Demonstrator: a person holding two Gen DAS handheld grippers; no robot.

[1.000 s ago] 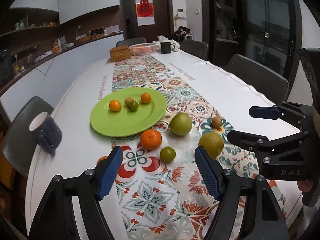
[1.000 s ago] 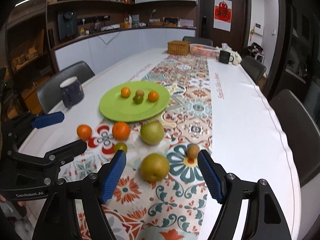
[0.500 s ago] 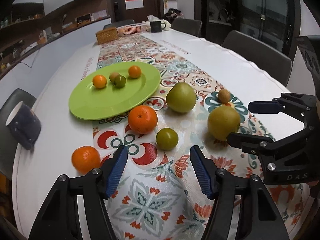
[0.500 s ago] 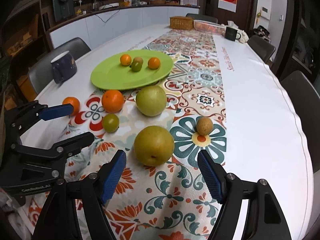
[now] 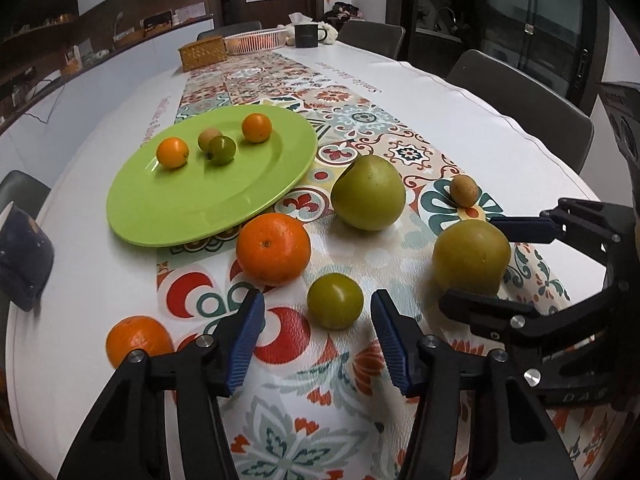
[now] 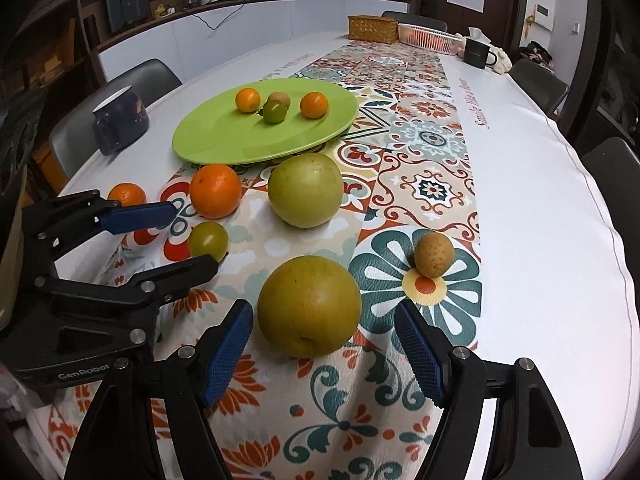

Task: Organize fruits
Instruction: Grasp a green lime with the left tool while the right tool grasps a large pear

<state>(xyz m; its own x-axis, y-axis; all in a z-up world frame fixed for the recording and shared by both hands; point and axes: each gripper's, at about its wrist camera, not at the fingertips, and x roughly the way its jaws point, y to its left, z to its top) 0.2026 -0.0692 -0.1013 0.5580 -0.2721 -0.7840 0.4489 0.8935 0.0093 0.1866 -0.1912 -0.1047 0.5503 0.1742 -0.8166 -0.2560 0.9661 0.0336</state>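
A green plate holds several small fruits. On the patterned runner lie a large orange, a small green fruit, a green pear, a yellow-brown pear, a small brown fruit and a small orange. My left gripper is open, low on either side of the small green fruit. My right gripper is open on either side of the yellow-brown pear.
A dark blue mug stands at the table's left edge. A wicker box, a pink basket and a black mug stand at the far end. Chairs line both sides.
Both grippers have moved forward and down toward the fruit. The small green fruit now lies between the left fingers and the yellow-brown pear between the right fingers.
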